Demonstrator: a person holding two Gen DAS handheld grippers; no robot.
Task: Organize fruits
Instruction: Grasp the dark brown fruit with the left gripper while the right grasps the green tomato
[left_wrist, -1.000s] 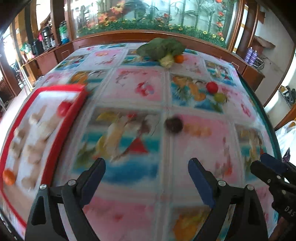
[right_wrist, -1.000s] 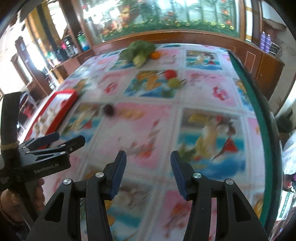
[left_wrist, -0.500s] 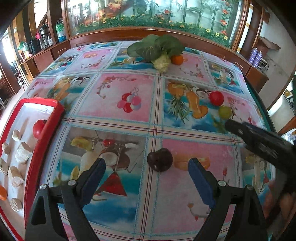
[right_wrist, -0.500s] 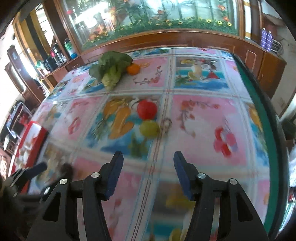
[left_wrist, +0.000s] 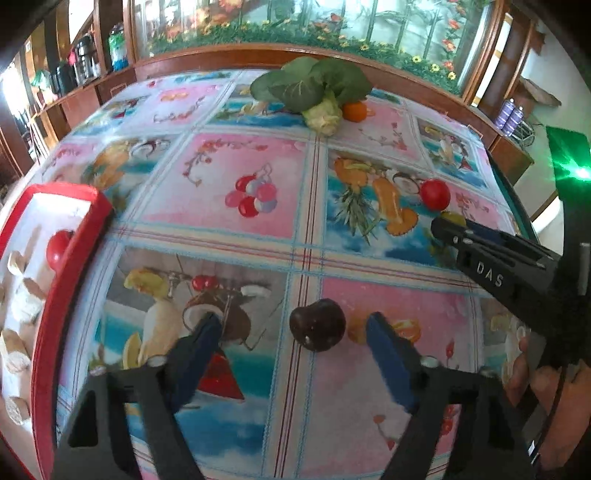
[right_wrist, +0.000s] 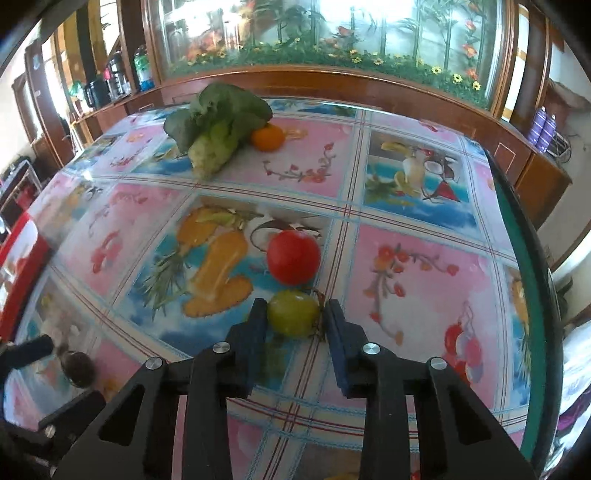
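Two grippers at fruit on a picture-printed tablecloth (left_wrist: 258, 240).

At far left a red-rimmed tray (left_wrist: 79, 258) holds a red fruit (left_wrist: 57, 245). The left gripper (left_wrist: 295, 334) stands wide apart around a dark plum (left_wrist: 317, 329), touching neither side. Behind, a leafy green vegetable (right_wrist: 218, 122) lies beside an orange (right_wrist: 268, 137). A red tomato (right_wrist: 293, 256) sits just beyond the green fruit (right_wrist: 293, 317), which the right gripper (right_wrist: 295, 319) brackets closely; firm clamping cannot be told.
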